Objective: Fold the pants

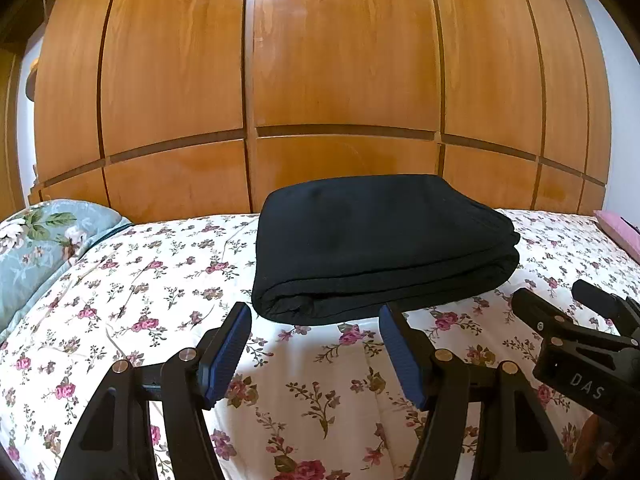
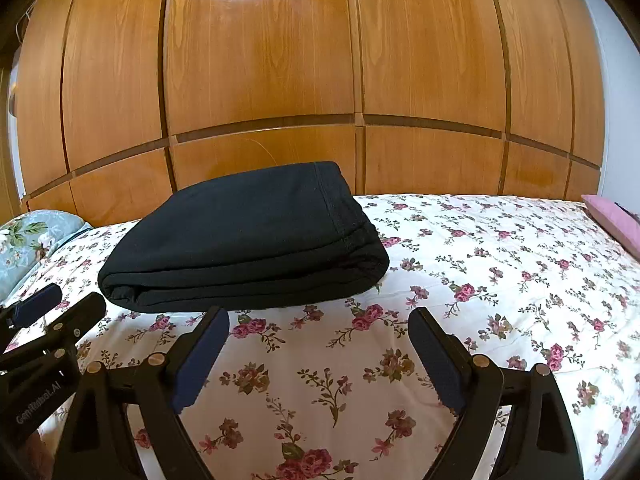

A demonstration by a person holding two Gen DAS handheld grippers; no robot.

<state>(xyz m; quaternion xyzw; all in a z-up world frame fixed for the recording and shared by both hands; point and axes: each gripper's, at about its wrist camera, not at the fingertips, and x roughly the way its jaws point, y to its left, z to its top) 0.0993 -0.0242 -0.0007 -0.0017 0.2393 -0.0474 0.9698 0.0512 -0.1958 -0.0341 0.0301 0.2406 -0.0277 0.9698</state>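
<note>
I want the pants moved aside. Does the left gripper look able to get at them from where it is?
Probably yes: the left gripper is open and empty, and the folded pants lie just ahead on the bedspread with nothing between.

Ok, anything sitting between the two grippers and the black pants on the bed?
Nothing visible. Only bare floral bedspread lies between the open left gripper, the open right gripper and the folded black pants.

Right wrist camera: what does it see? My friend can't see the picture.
Black pants lie folded in a neat stack on a flowery bedsheet. The right gripper is open and empty in front of them, and wooden wardrobe doors stand behind the bed.
</note>
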